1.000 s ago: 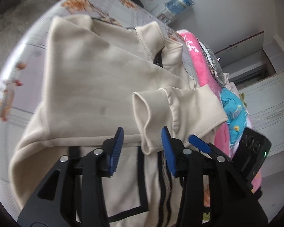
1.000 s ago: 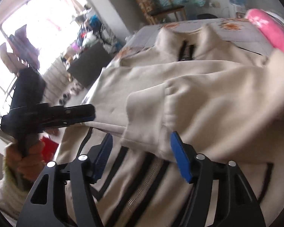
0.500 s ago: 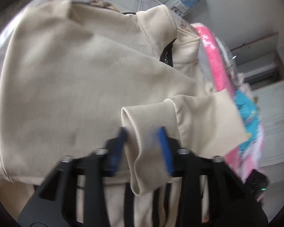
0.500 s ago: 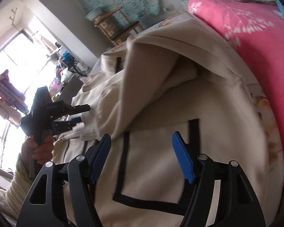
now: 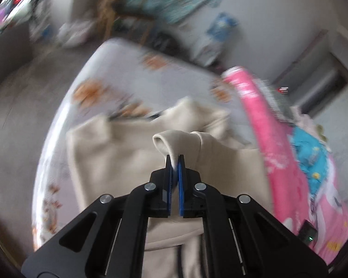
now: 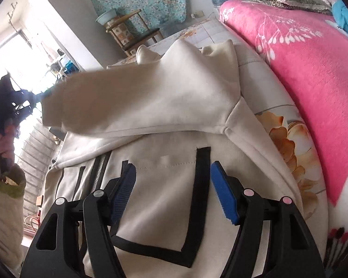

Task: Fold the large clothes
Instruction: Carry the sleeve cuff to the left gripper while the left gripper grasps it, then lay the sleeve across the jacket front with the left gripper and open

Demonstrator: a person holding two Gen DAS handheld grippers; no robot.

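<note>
While one jacket (image 6: 164,199) lies flat | claws: two | blankets: one (image 6: 301,53)

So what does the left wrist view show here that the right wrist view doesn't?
Only the left wrist view shows the left tool shut on the sleeve cuff, seen close up.

Only the right wrist view shows the right tool open above the black-trimmed pocket, the zipper, and the hand holding the other tool at the frame's left edge.

Both show the cream jacket on the floral sheet beside the pink blanket.
</note>
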